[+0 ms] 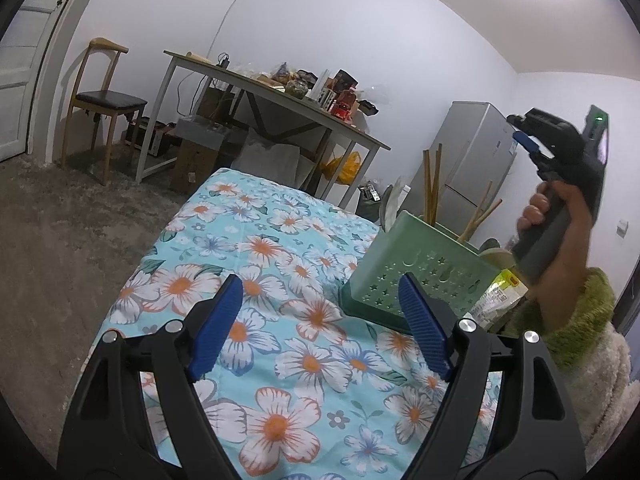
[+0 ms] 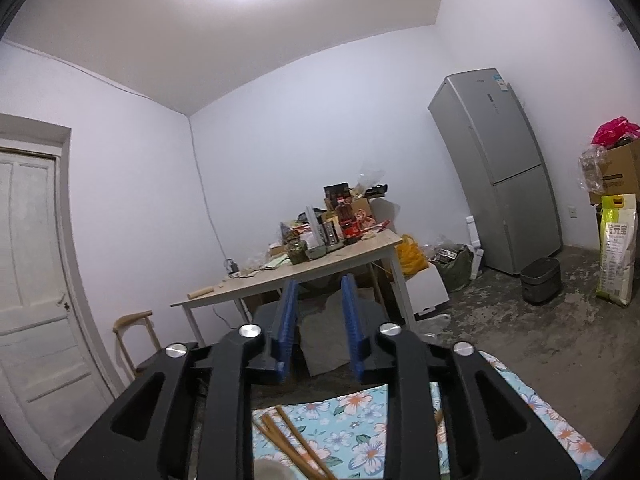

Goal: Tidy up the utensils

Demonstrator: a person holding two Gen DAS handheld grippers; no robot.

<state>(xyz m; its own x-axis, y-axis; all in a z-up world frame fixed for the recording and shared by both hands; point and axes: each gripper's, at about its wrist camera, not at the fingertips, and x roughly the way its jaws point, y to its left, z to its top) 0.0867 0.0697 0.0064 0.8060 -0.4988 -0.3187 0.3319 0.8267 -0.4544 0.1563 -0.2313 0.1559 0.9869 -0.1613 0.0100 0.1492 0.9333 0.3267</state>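
With chopsticks (image 1: 432,184) upright in the green holder (image 1: 416,268), right gripper (image 2: 318,304) sits directly above, jaws part-open, empty; left gripper (image 1: 320,324) beside holder, wide open.

Left view tilts down over the floral cloth (image 1: 280,280); right looks level; both show the fridge (image 2: 500,168).
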